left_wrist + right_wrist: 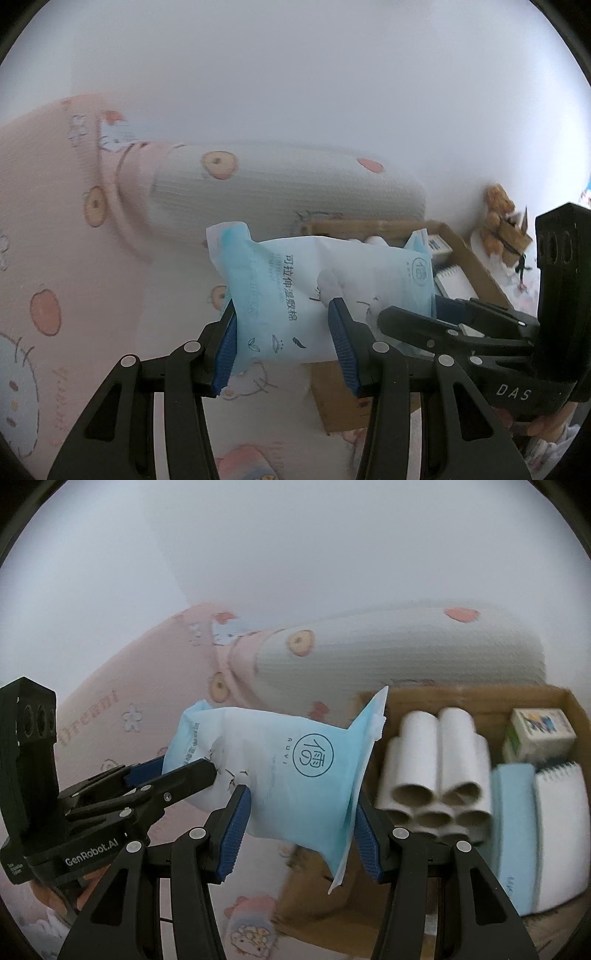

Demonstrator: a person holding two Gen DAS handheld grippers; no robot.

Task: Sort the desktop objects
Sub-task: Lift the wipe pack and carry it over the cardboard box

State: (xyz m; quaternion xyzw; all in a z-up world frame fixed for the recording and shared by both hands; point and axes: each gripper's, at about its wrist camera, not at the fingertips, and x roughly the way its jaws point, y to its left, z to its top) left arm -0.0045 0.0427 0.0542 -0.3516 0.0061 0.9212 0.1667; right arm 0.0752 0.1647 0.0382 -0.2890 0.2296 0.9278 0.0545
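My left gripper (282,341) is clamped on the near end of a light-blue cotton-pad pouch (314,291), blue pads pressing it from both sides. My right gripper (301,825) is also clamped on that pouch (288,775), pinching its other end near the zip edge. So the pouch hangs in the air between both tools, slightly crumpled, above the pink cartoon-print bedding (55,221).

From the left wrist view, the right tool's black body sits at 3 o'clock, touching the pouch. From the right wrist view, the left tool comes in from 9 o'clock, its tip on the pouch.

Further out, right wrist view: a cardboard box (480,698) at 3 o'clock from the pouch. Inside it is a bundle of white paper tubes (436,771), beside it a light-blue pack (513,834), a spiral notebook (561,827), and a small printed carton (539,734) at the back. Behind it all at 12 o'clock lies a striped white pillow (406,653). Left view shows a small brown toy bear (498,214) at 2 o'clock beyond the box.

Step in hand, my read: carrying the pouch to the box. Next move probably needs a shift toward 3 o'clock over the free space in front of the tubes, lowering, then opening both grips. Free space looks tight; the soft pouch may flop onto the tubes.
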